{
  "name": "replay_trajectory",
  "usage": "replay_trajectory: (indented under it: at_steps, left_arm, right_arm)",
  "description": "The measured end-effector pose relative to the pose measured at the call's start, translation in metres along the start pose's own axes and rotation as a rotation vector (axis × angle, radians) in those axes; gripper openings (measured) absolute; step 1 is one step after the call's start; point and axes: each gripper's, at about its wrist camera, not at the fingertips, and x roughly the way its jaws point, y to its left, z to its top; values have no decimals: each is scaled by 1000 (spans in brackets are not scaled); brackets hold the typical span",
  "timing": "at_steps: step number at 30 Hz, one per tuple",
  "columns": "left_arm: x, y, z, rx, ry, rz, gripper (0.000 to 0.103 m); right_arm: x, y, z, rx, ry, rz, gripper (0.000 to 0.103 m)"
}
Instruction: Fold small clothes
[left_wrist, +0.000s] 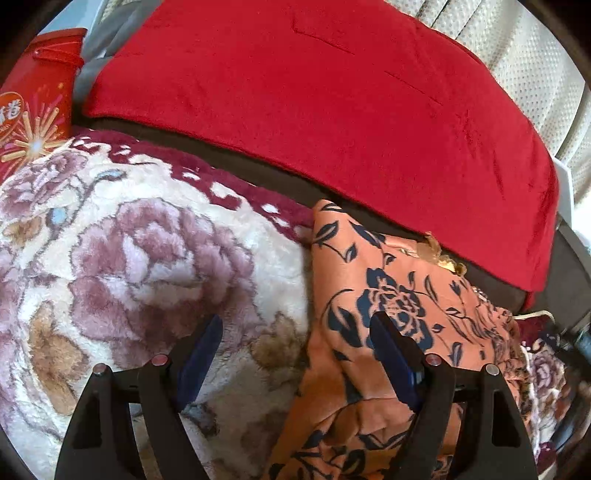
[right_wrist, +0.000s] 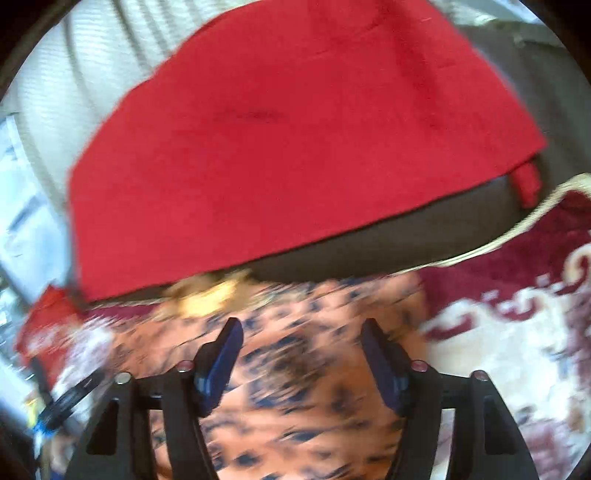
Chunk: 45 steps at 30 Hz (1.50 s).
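An orange garment with a dark blue flower print (left_wrist: 388, 295) lies crumpled on a fluffy floral blanket (left_wrist: 129, 258). In the left wrist view it fills the lower right. My left gripper (left_wrist: 297, 325) is open, straddling the garment's left edge, with its right finger over the cloth and its left finger over the blanket. In the blurred right wrist view the same garment (right_wrist: 295, 369) lies under my right gripper (right_wrist: 301, 330), which is open above it with nothing held.
A red cushion (left_wrist: 332, 103) on a dark seat lies beyond the garment, also in the right wrist view (right_wrist: 295, 147). A red printed box (left_wrist: 33, 110) stands at far left. Pale curtain (left_wrist: 517, 48) hangs behind. The blanket (right_wrist: 517, 332) spreads to the right.
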Motion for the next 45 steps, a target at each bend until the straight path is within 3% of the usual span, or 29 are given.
replay_trajectory:
  at_steps: [3, 5, 8, 9, 10, 11, 12, 17, 20, 22, 26, 29, 31, 33, 36, 38, 39, 40, 42, 45]
  left_arm:
    - [7, -3, 16, -63, 39, -97, 82]
    - [22, -12, 35, -70, 73, -102, 82]
    - [53, -14, 58, -113, 139, -122, 78]
    - [70, -12, 63, -128, 188, -121, 64]
    - [84, -12, 66, -120, 244, -130, 9]
    - [93, -13, 69, -112, 286, -130, 10]
    - [94, -15, 72, -101, 277, -125, 9]
    - [71, -43, 96, 56, 167, -99, 9]
    - [102, -47, 82, 175, 252, 53, 12]
    - [108, -46, 74, 170, 249, 74, 17]
    - [71, -50, 78, 115, 131, 79, 35]
    - [34, -55, 79, 117, 49, 29, 56]
    - [15, -57, 78, 115, 19, -5, 62]
    - [-2, -61, 69, 125, 22, -50, 69]
    - [4, -68, 48, 146, 43, -87, 77]
    - [29, -64, 40, 179, 108, -44, 77]
    - [50, -60, 32, 192, 170, 35, 77]
    - [63, -54, 27, 182, 214, 64, 77]
    - [64, -46, 26, 140, 184, 38, 78]
    - [52, -49, 31, 136, 155, 41, 78]
  right_arm:
    - [17, 3, -25, -28, 64, 26, 74]
    - [28, -4, -38, -1, 102, 27, 74]
    - [23, -7, -47, 5, 91, 52, 74]
    - [22, -8, -48, 1, 90, 58, 74]
    - [24, -12, -48, 5, 99, 69, 74]
    - [28, -16, -51, 9, 110, 75, 74]
    - [32, -21, -49, 18, 124, 84, 74]
    - [32, -28, -47, 22, 133, 123, 74]
    - [30, -33, -50, 36, 122, 151, 74]
    - [30, -36, -51, 56, 116, 168, 74]
    - [15, -41, -42, 100, 145, 169, 74]
    - [-5, -44, -28, 107, 86, 177, 75]
    - [-9, -51, -19, 137, 74, 189, 75]
    - [-6, -59, -10, 171, 75, 208, 75]
    - [12, -73, 1, 234, 103, 262, 76]
    - [30, -85, 2, 274, 128, 220, 76]
    - [38, -95, 0, 303, 140, 195, 76]
    - [42, -105, -2, 338, 139, 219, 76]
    - [33, -113, -2, 392, 116, 252, 76]
    - [3, -106, -1, 334, 90, 205, 76]
